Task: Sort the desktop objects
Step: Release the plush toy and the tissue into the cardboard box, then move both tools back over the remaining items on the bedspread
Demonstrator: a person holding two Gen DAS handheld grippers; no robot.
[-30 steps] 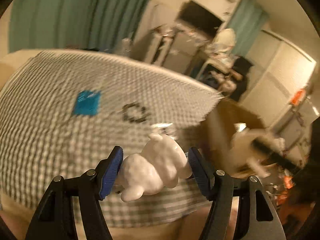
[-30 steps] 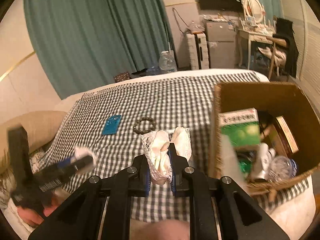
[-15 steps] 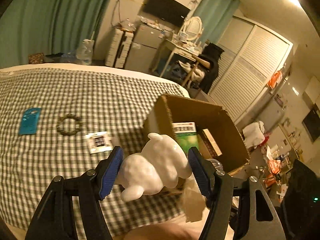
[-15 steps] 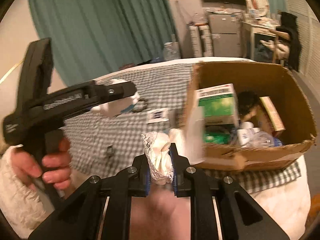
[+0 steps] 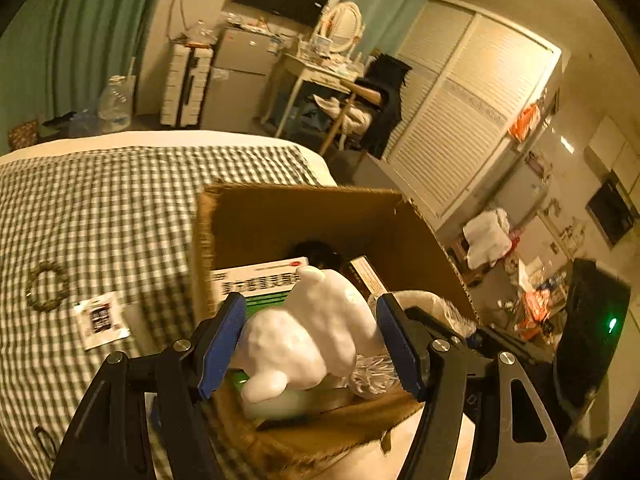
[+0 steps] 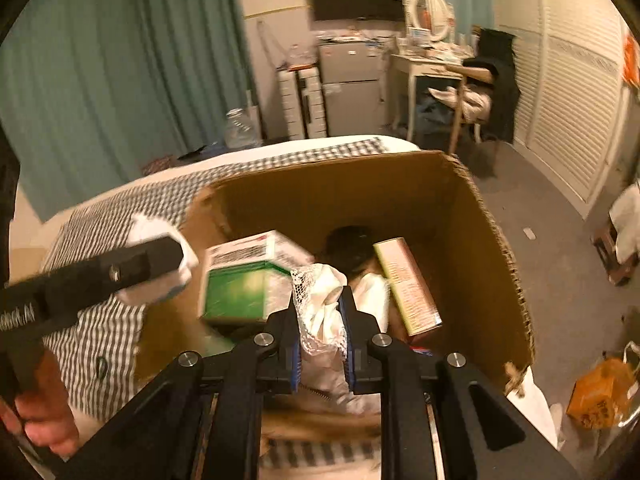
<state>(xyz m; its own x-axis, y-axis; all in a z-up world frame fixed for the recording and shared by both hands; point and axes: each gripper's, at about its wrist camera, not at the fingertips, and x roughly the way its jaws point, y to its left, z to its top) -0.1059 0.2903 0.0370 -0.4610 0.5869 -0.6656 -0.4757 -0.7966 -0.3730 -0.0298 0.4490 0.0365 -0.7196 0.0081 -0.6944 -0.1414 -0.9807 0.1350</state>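
My left gripper [image 5: 310, 338] is shut on a white rabbit figurine [image 5: 308, 328] and holds it over the near left corner of the open cardboard box [image 5: 312, 216]. My right gripper [image 6: 322, 330] is shut on a white lace cloth [image 6: 320, 304] and holds it above the inside of the box [image 6: 480, 216]. The box holds a green and white carton [image 6: 244, 280], a tall pink and yellow carton [image 6: 408, 284] and a dark object at the back. The left gripper with the figurine shows blurred at the left in the right wrist view [image 6: 152, 264].
The box stands at the right end of a checked cloth [image 5: 100, 208]. On the cloth lie a bead bracelet [image 5: 47, 286] and a small white packet [image 5: 100, 320]. Beyond are teal curtains, a dressing table, a chair and a cluttered floor.
Both grippers have moved right from over the checked cloth to the box. The right gripper now hangs over the box interior, the left over its near left corner. Both grips are unchanged.
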